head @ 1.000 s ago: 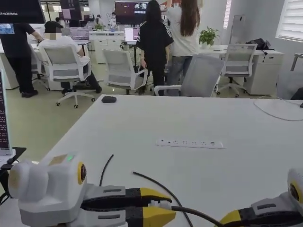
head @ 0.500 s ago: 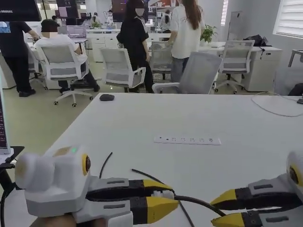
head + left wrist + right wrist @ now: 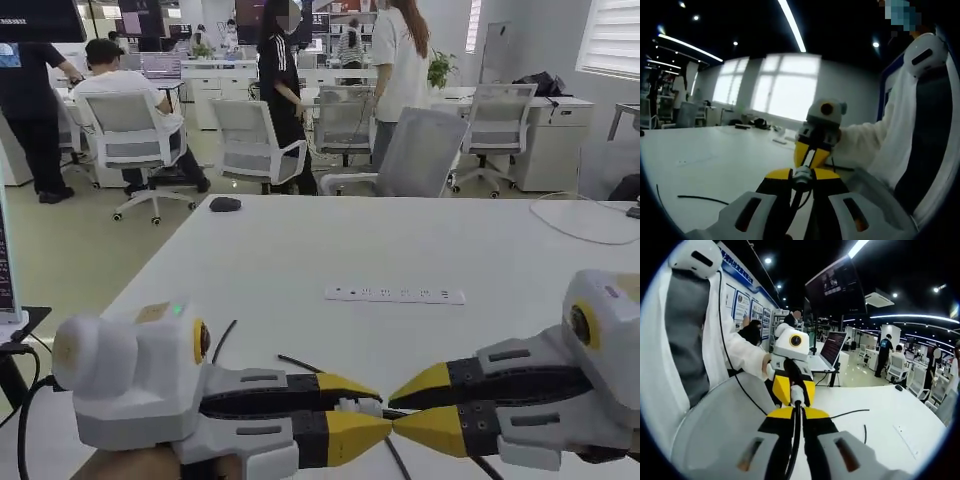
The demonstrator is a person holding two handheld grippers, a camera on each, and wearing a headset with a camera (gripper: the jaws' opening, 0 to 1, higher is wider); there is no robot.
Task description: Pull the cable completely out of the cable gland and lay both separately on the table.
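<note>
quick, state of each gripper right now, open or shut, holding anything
left gripper: shut on the cable gland
right gripper: shut on the cable

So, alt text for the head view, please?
Two white grippers with yellow-tipped jaws meet tip to tip above a white table: the left gripper clamps a small white cable gland, the right gripper its thin black cable.

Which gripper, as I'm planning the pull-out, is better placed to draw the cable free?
Right, probably. The right gripper is shut on the cable just beside the cable gland, so it can draw straight back, while the left gripper clamps the gland and can hold it steady.
</note>
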